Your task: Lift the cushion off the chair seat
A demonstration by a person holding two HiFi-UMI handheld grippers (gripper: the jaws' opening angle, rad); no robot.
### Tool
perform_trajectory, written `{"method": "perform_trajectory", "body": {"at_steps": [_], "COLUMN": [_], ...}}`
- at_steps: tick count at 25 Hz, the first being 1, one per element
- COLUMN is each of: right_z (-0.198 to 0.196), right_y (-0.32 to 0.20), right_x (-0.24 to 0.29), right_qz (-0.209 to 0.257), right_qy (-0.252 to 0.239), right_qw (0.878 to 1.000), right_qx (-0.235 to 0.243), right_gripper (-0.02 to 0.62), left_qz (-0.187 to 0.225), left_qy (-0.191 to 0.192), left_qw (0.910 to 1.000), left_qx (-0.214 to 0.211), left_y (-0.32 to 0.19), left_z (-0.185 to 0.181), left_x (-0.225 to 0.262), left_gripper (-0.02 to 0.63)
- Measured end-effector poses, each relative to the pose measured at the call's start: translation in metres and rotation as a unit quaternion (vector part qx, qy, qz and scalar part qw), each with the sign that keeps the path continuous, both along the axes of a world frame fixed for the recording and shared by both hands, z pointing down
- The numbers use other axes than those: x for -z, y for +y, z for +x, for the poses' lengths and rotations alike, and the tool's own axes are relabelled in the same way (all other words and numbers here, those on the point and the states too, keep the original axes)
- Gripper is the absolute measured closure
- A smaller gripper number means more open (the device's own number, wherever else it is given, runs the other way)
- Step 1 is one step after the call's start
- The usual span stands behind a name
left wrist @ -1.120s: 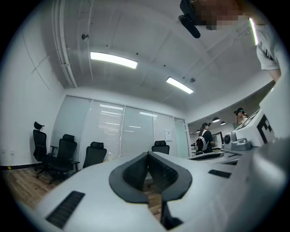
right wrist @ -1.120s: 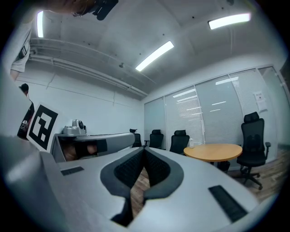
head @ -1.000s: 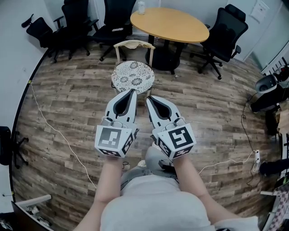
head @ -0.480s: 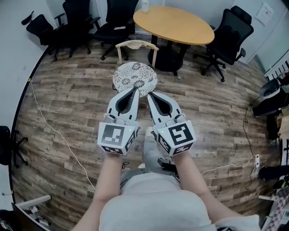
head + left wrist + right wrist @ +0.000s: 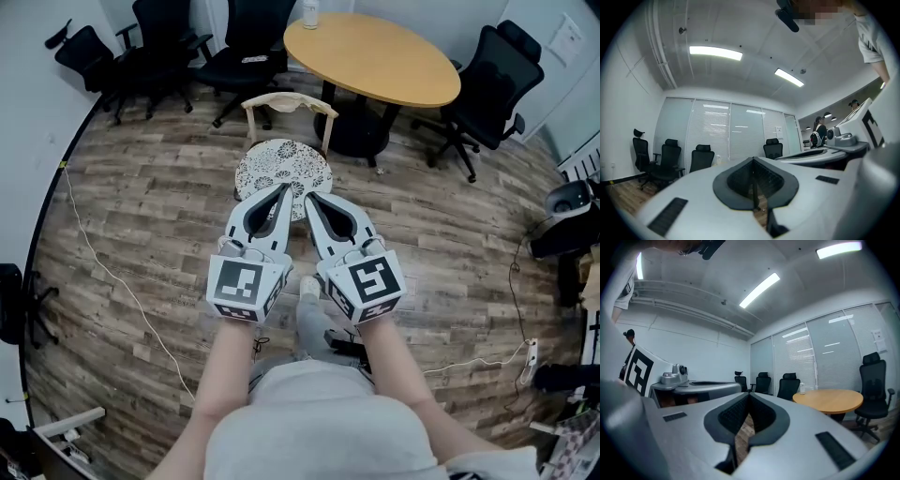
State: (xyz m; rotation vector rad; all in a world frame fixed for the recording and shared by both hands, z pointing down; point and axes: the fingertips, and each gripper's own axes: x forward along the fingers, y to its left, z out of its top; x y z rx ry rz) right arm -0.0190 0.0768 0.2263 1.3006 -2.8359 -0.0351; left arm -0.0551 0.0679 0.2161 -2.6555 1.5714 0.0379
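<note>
The round cushion (image 5: 281, 167), white with a dark flower pattern, lies on the seat of a light wooden chair (image 5: 289, 101) ahead of me on the plank floor. My left gripper (image 5: 280, 188) and right gripper (image 5: 308, 197) are held side by side, pointing level at the chair. In the head view their tips overlap the cushion's near edge; whether they touch it I cannot tell. Both are shut with nothing between the jaws. The left gripper (image 5: 753, 161) and the right gripper (image 5: 748, 397) hide the cushion in their own views.
An oval wooden table (image 5: 375, 56) with a bottle (image 5: 310, 13) stands behind the chair. Black office chairs stand at the right (image 5: 492, 70) and back left (image 5: 159, 37). A white cable (image 5: 112, 272) runs over the floor at left. Dark equipment (image 5: 562, 216) sits at the right edge.
Both grippers have moved forward together towards the chair. Their tips, short of the cushion before, now overlap its near edge in the head view. Both stayed shut.
</note>
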Motion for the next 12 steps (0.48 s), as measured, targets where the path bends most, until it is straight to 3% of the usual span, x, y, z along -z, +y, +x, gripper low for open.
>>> {"method": "perform_trajectory", "body": {"at_steps": [12], "right_z": [0.009], "right_y": [-0.100], "right_x": [-0.013], "right_qz": [-0.018], "right_qy": [-0.012], "right_qw": [0.999], "right_qx": [0.024], "right_gripper": [0.569], "left_qz": [-0.024], "left_qy": [0.008], "left_qw": [0.9997], "left_qx": [0.001], "left_y": [-0.101], "left_z": [0.008], "left_x": [-0.023], "left_gripper": [0.604]}}
